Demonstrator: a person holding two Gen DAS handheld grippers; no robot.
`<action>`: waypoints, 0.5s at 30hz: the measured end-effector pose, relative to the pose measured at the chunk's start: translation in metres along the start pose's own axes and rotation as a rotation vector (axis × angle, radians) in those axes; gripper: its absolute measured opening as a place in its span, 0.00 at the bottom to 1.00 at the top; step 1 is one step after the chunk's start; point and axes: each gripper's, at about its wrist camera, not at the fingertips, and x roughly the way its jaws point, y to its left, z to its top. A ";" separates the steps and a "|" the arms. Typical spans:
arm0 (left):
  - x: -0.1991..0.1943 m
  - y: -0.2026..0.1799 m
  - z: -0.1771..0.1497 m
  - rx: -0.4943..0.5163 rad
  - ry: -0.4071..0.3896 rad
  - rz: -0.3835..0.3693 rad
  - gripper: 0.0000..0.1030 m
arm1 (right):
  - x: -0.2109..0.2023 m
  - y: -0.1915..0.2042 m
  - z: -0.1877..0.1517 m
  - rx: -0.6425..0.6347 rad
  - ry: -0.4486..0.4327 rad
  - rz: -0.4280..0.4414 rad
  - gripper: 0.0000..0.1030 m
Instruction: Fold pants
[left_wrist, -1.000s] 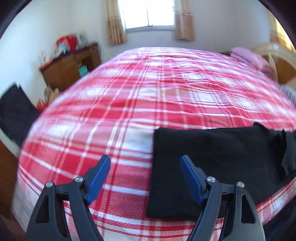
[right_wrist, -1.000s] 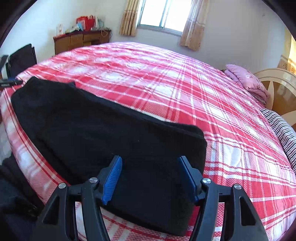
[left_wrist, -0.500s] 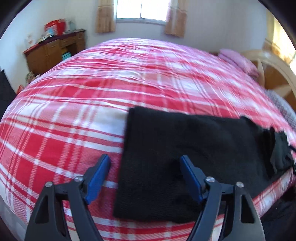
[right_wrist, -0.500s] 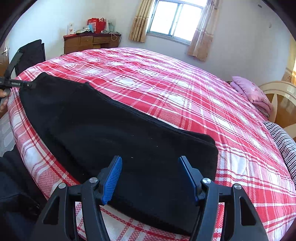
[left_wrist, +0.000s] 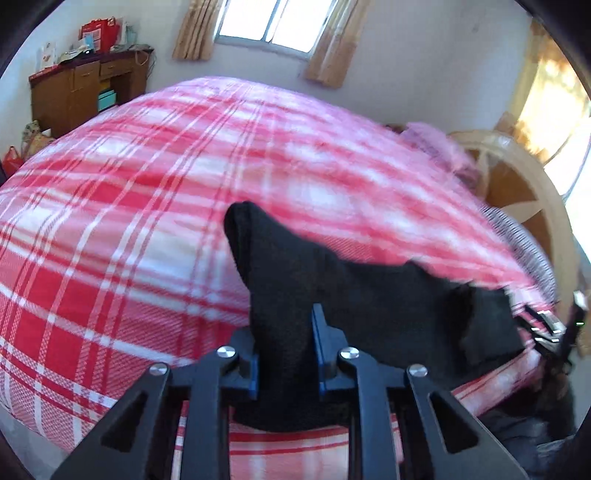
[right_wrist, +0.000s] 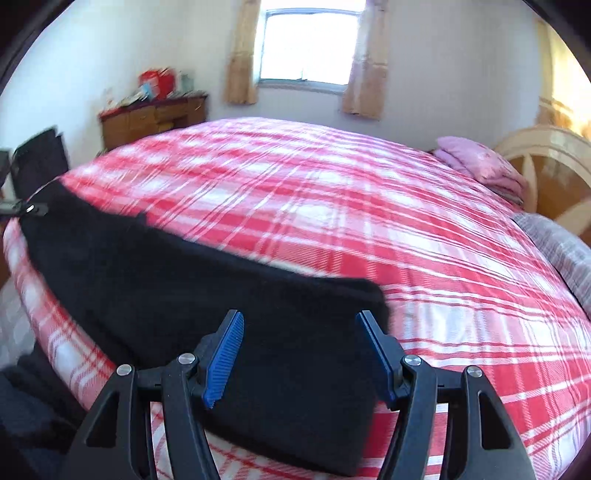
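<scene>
Item: black pants, laid along the near edge of a red plaid bed.

Left gripper: jaws closing on a bunched end of the pants, which rises in a peak between the blue pads.

Right gripper: jaws wide apart above the other end, gripping nothing.

We see our left claw closing, its blue pads pinching a raised bunch of the black pants at their near edge. Our right claw hangs over the pants' other end, jaws spread wide, gripping nothing.
</scene>
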 end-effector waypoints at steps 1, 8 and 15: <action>-0.006 -0.008 0.004 0.009 -0.016 -0.025 0.21 | -0.001 -0.008 0.002 0.032 -0.003 -0.011 0.62; -0.034 -0.087 0.021 0.155 -0.076 -0.117 0.21 | -0.001 -0.047 0.004 0.175 0.020 -0.073 0.62; -0.035 -0.149 0.039 0.240 -0.072 -0.209 0.21 | -0.003 -0.048 0.004 0.175 0.021 -0.059 0.62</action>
